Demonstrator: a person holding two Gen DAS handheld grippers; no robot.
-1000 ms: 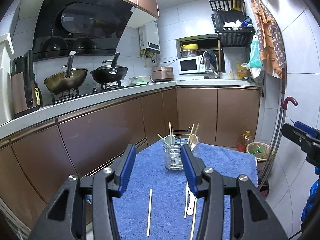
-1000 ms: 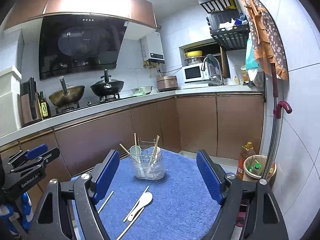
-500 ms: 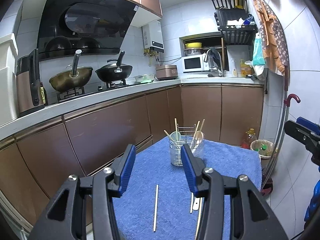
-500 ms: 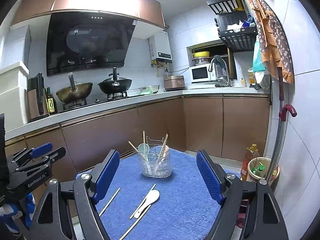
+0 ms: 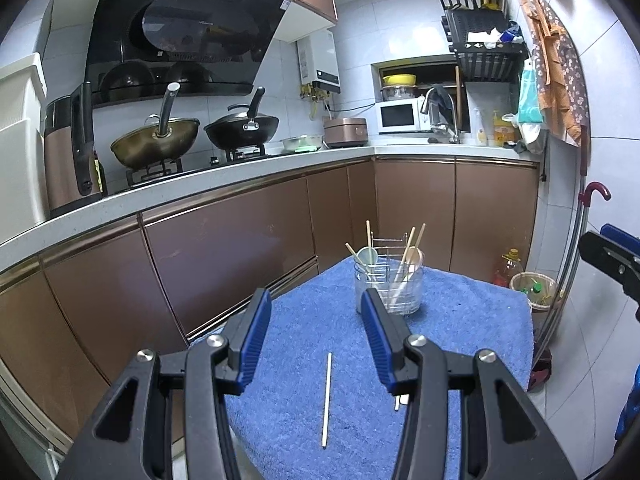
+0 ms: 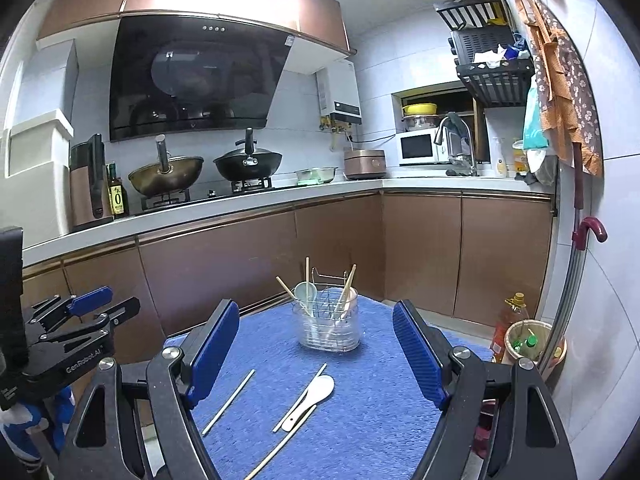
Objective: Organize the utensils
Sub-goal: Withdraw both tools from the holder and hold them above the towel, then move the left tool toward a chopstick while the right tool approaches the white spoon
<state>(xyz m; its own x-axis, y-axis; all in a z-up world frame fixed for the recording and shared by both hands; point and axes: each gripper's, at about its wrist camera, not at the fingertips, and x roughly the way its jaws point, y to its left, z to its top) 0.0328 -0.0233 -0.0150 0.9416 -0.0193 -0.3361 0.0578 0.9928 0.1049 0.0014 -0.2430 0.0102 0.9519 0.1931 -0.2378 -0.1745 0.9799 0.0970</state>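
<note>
Utensils lie loose on the blue towel [image 5: 472,320]. From the left wrist, one chopstick [image 5: 327,399] rests between the spread blue pads of the left gripper [image 5: 314,334], which grips nothing; the wire holder [image 5: 389,288] stands beyond it. From the right wrist, the right gripper [image 6: 316,354] gapes wide and empty above a white spoon [image 6: 310,400] flanked by chopsticks [image 6: 228,402], with the holder farther back.

My left finger [image 5: 384,344] hides the spoon [image 5: 403,400] and the sticks beside it; only a stub shows. The nearest stick [image 6: 282,444] runs off the bottom edge. Inside the holder [image 6: 329,326], the stems blur behind wire and plastic, so I can't count them.
</note>
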